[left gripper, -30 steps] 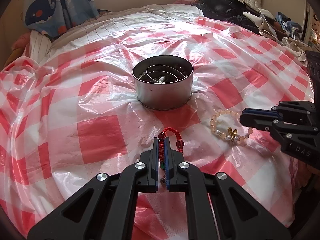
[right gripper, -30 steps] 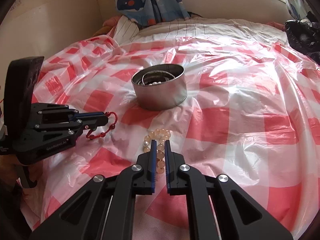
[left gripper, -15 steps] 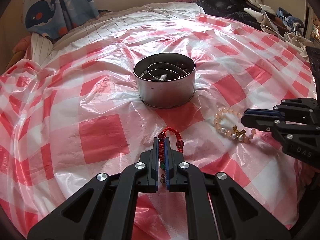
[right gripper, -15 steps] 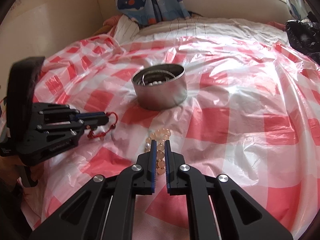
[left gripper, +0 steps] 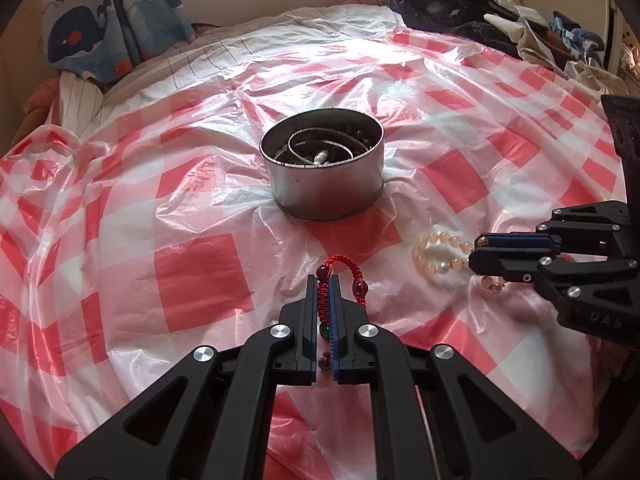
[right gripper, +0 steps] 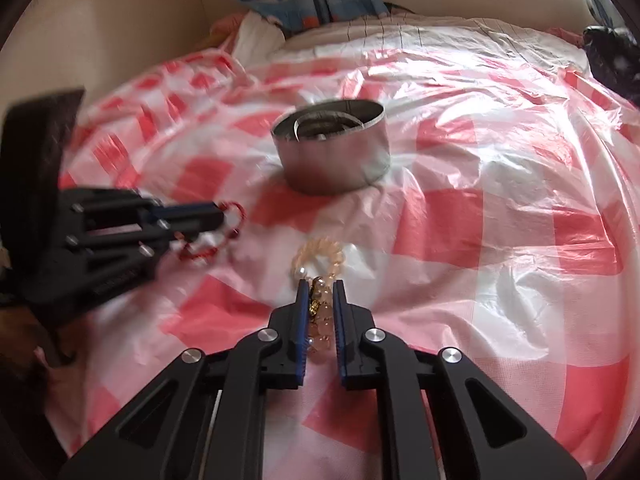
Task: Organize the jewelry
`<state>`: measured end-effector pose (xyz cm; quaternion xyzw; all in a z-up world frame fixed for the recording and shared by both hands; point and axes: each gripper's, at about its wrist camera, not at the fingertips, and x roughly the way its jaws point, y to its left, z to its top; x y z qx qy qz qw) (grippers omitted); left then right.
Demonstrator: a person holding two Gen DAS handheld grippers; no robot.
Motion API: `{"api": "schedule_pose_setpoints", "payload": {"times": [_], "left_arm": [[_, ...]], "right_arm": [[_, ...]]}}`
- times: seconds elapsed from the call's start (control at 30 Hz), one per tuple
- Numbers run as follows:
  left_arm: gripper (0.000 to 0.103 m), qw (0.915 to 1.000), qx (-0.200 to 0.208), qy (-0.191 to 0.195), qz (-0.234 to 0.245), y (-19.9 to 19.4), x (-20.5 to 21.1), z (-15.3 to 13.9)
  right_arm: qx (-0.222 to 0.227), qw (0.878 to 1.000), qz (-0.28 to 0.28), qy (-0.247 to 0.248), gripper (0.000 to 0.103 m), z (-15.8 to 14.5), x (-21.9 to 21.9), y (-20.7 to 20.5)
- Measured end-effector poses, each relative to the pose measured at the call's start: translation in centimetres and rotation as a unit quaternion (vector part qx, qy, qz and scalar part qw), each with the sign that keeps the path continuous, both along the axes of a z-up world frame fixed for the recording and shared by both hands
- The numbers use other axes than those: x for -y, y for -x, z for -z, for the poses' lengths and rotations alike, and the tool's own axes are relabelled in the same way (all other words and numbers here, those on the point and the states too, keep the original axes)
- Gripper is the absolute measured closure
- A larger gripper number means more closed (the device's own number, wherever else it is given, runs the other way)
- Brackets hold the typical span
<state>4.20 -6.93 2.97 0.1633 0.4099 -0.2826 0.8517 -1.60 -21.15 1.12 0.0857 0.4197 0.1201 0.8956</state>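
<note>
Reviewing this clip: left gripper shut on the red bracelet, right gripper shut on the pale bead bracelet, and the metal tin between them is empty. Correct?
Not quite. The metal tin is not empty: the left wrist view shows metal bangles and dark beads inside. The rest holds: left gripper shut on the red bracelet, right gripper shut on the pale bead bracelet.

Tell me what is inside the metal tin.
The metal tin holds a coiled silver band, a pale bead and dark beads. Its wall hides the bottom.

Red-checked plastic sheet [left gripper: 192, 280] covering bed; whale-print curtain [left gripper: 108, 28] hanging at eleven o'clock; clothes pile [left gripper: 480, 8] lying at one o'clock.
</note>
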Motion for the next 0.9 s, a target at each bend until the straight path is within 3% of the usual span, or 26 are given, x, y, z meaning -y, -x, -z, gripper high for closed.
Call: {"api": "schedule_pose_setpoints", "payload": {"times": [0.17,0.33,0.53,0.83,0.87,0.9], "left_arm": [[0.099,0.9995,0.002,0.031,-0.006,-0.1,-0.3,-1.2],[0.099,0.9978,0.007,0.062,-0.023,-0.8,-0.8,-2.9],[0.099,0.9953,0.005,0.088,-0.040,-2.9,0.1,-4.4],[0.098,0.9918,0.009,0.110,-0.065,-8.3,3.5,-4.2],[0.094,0.9922,0.005,0.104,-0.068,-9.1,3.8,-3.7],[0.079,0.9933,-0.007,0.092,-0.070,-9.9,4.2,-2.9]], "right_arm": [[0.038,0.999,0.012,-0.037,0.091,-2.0,1.1,0.6],[0.071,0.997,0.012,-0.042,0.091,-4.3,1.4,0.4],[0.094,0.995,0.006,-0.043,0.091,-6.6,2.0,-1.8],[0.120,0.992,0.008,-0.039,0.091,-8.3,2.7,-6.1],[0.122,0.992,0.008,-0.040,0.091,-8.4,2.6,-6.9],[0.123,0.991,0.007,-0.046,0.091,-8.3,2.5,-7.7]]}}
